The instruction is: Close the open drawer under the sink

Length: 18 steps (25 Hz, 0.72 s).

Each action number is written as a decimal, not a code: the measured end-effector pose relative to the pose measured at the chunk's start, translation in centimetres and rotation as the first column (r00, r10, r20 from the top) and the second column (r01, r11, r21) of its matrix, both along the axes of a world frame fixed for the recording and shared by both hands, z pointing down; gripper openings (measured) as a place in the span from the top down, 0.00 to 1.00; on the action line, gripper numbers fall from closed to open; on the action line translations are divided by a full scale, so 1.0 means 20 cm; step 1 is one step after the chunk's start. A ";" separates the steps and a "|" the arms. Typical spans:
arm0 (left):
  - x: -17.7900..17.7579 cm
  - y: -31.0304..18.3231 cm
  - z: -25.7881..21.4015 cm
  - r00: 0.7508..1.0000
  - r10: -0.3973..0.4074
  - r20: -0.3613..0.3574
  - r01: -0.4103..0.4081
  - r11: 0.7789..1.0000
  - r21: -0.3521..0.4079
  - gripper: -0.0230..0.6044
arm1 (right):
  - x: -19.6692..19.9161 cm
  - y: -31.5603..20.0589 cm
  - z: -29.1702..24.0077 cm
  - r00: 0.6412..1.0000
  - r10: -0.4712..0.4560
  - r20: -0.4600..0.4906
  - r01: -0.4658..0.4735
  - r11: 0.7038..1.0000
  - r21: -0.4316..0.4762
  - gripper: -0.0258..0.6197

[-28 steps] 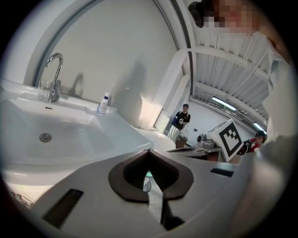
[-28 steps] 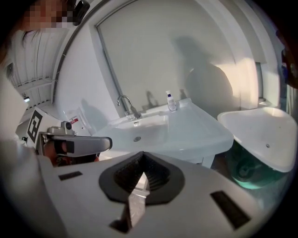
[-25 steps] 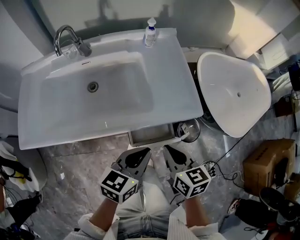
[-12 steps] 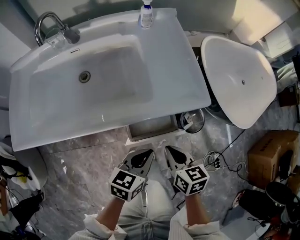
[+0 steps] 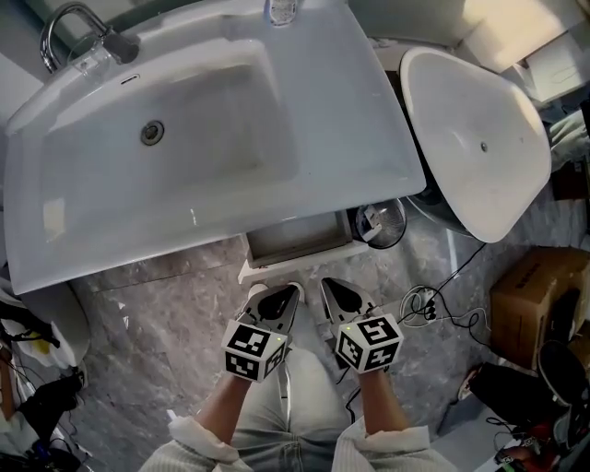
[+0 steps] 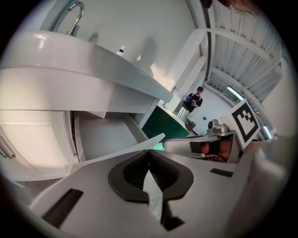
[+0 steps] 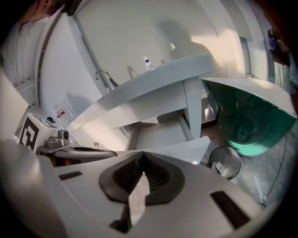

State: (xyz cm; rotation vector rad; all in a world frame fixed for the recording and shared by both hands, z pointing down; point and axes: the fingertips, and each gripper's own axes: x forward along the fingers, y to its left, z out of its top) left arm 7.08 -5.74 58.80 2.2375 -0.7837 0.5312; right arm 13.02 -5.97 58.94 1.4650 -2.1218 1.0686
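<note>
The open drawer (image 5: pixel 297 240) juts out from under the white sink (image 5: pixel 111 230); its white front panel (image 5: pixel 263 271) faces me. My left gripper (image 5: pixel 279 293) is shut and empty, its tip just short of that panel. Beside it on the right, my right gripper (image 5: pixel 334 289) is also shut and empty, equally close to the panel. In the left gripper view the closed left gripper (image 6: pixel 149 151) points at the drawer's inside (image 6: pixel 104 135). The right gripper view shows the closed right gripper (image 7: pixel 142 157) below the drawer's inside (image 7: pixel 160 132). Whether either tip touches the panel I cannot tell.
A faucet (image 5: pixel 69 28) and a soap bottle (image 5: pixel 282 9) stand on the sink's far rim. A large white basin (image 5: pixel 475 138) sits to the right, with a small round bin (image 5: pixel 383 224) beside the drawer. A cable (image 5: pixel 426 304) and a cardboard box (image 5: pixel 535 300) lie on the marble floor.
Both grippers have moved forward, close up to the drawer's front panel. The head camera has shifted so the sink sits higher in view. The drawer stays open.
</note>
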 end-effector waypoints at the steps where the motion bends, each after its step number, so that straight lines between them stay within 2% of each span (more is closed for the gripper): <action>1: 0.00 0.00 0.02 1.000 -0.011 0.006 0.011 1.000 0.000 0.94 | 0.00 0.00 0.02 1.000 0.000 -0.003 0.000 1.000 -0.004 0.95; 12: 0.00 -0.01 0.28 0.998 -0.039 0.053 0.041 0.998 -0.038 0.94 | 0.01 0.01 0.16 1.000 -0.011 -0.019 0.010 0.999 -0.031 0.95; 18: 0.03 -0.01 0.37 0.996 -0.052 0.068 0.054 0.998 -0.032 0.94 | 0.02 0.04 0.18 1.000 -0.016 -0.015 0.015 0.999 -0.045 0.95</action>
